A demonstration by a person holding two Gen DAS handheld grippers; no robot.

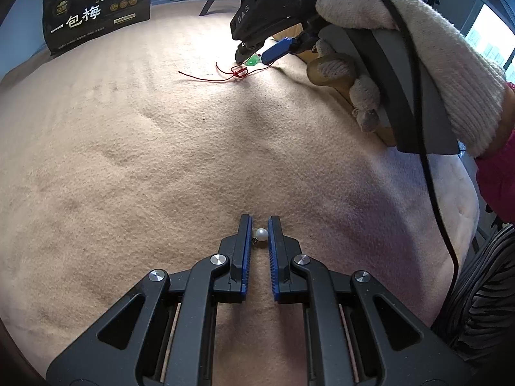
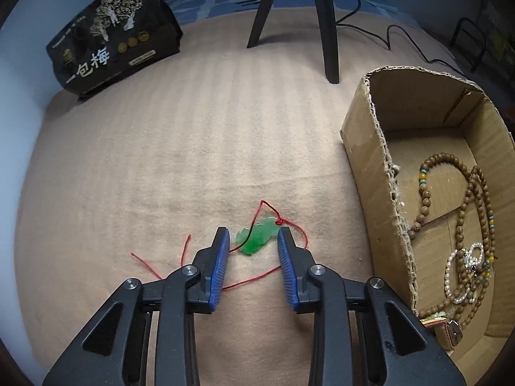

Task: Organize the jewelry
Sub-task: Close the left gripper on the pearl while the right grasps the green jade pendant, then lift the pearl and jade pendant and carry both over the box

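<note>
Black grippers with blue pads

The left gripper (image 1: 259, 230) and right gripper (image 2: 253, 238) have shiny round screws. The hand (image 1: 415, 64) wears a cream knit glove, beside a pink sleeve (image 1: 497, 180) and black cable (image 1: 418, 96)

Cardboard box (image 2: 379, 160) = main obstacle, tall wall just right of green pendant (image 2: 256, 241). Left of box: bare blanket (image 2: 161, 160), free. Tripod legs (image 2: 328, 32) behind box, black bag (image 2: 109, 35) far left.

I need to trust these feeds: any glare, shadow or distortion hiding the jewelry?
Left wrist view: bright glare washes out the blanket beside the green jade pendant; the small white pearl is sharp. Right wrist view: even light, fisheye bends the brown cardboard box.
</note>
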